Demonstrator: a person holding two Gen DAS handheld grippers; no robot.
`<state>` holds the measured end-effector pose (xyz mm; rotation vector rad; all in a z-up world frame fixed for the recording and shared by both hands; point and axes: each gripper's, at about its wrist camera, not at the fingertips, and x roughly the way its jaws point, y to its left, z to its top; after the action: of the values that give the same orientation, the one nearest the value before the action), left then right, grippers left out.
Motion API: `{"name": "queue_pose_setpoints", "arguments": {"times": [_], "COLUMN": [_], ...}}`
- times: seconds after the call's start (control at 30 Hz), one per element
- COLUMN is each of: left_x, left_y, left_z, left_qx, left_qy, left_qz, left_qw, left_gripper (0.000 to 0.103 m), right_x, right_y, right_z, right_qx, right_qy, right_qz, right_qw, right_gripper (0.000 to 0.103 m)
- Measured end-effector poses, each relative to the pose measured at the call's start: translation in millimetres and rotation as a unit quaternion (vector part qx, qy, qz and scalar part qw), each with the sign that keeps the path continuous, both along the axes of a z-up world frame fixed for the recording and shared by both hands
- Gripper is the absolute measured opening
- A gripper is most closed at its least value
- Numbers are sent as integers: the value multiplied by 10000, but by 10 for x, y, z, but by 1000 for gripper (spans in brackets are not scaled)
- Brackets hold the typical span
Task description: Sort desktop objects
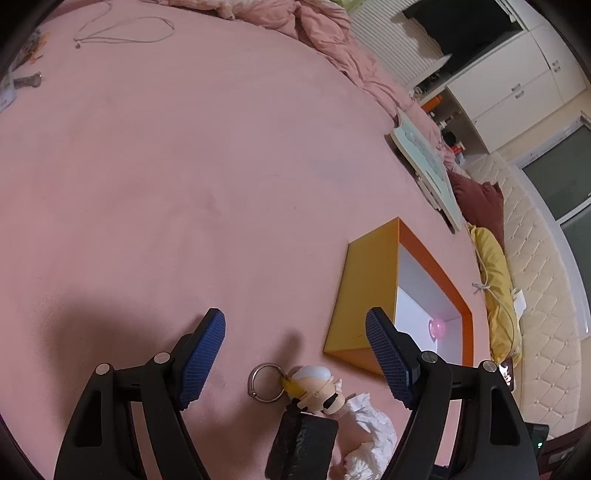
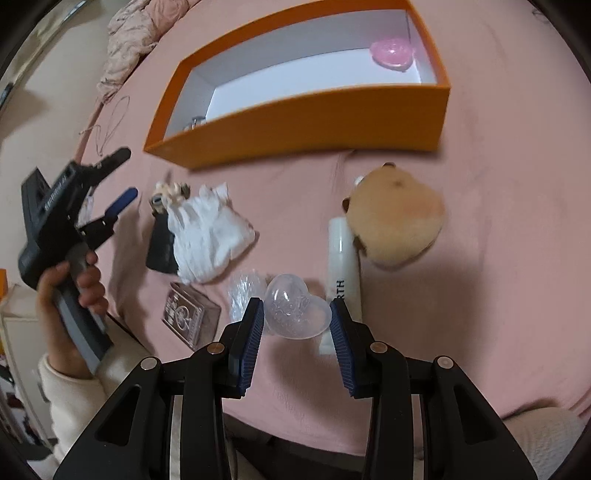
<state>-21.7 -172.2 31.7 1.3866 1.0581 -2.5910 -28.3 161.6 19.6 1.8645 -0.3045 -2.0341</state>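
The right claw (image 2: 297,321) grips a clear heart-shaped case (image 2: 295,312); the left claw (image 1: 295,360) hangs spread wide above a figurine keychain (image 1: 310,387), beside the orange box (image 1: 364,291).

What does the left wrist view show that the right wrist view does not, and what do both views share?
Only the left wrist view: the metal ring beside the small figure, a cord loop far across the bed, and the cupboards.

Only the right wrist view: the clear heart case between the right claw fingers, the plush toy, the white tube, and the left claw seen from outside.

Both: the orange box with the pink heart inside, and the crumpled tissue.
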Motion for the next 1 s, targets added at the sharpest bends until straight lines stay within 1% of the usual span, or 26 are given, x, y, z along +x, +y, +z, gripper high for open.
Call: {"name": "queue_pose_setpoints", "arguments": {"times": [0.17,0.27,0.33,0.4,0.47,0.53,0.63,0.67,0.7,0.73,0.77,0.8,0.83,0.9,0.93,0.97,1.0], "left_x": [-1,3,11,28,46,57,73,48,18,-12,-43,-98,-215,-469,-594,-719,-802], "left_y": [-7,-21,-22,-4,16,119,284,364,449,533,618,720,830,1052,1178,1306,1385], "left_z": [-3,-3,7,66,130,245,423,457,488,518,548,592,627,694,714,732,684], "left_qx": [-23,-43,-53,-185,-326,-590,-998,-1073,-1138,-1202,-1266,-1467,-1608,-1859,-2023,-2190,-2353], "left_qy": [-16,-11,21,158,303,558,952,974,977,979,981,926,758,382,210,41,-213], "left_qz": [5,29,42,51,60,-164,-527,-749,-989,-1227,-1465,-1675,-1924,-2430,-2740,-3055,-3279], "left_qw": [10000,10000,10000,9997,9990,9966,9890,9866,9837,9803,9762,9705,9651,9513,9400,9266,9147], "left_gripper": [78,78,78,78,77,77,77,77,75,63,46,40,36,36,36,36,37], "right_x": [-114,-218,-212,-185,-115,-56,0,16,18,15,13,7,0,-13,-20,-27,-34], "right_y": [-82,-179,-153,-110,5,116,268,331,377,415,453,464,465,467,472,480,487], "right_z": [85,108,160,223,311,386,427,416,395,373,351,356,371,400,395,383,371], "right_qx": [-35,-13,-103,-230,-326,-381,-395,-405,-489,-599,-710,-793,-866,-1012,-1090,-1170,-1249], "right_qy": [350,348,466,617,840,1039,1273,1329,1305,1254,1204,1235,1296,1417,1394,1341,1288], "right_qz": [-133,-63,-147,-244,-361,-449,-481,-503,-570,-653,-735,-757,-756,-753,-760,-770,-779], "right_qw": [9993,9994,9988,9975,9953,9928,9899,9890,9886,9881,9875,9863,9849,9818,9813,9810,9807], "right_gripper": [38,39,39,42,50,52,52,52,52,52,52,52,52,52,52,52,52]}}
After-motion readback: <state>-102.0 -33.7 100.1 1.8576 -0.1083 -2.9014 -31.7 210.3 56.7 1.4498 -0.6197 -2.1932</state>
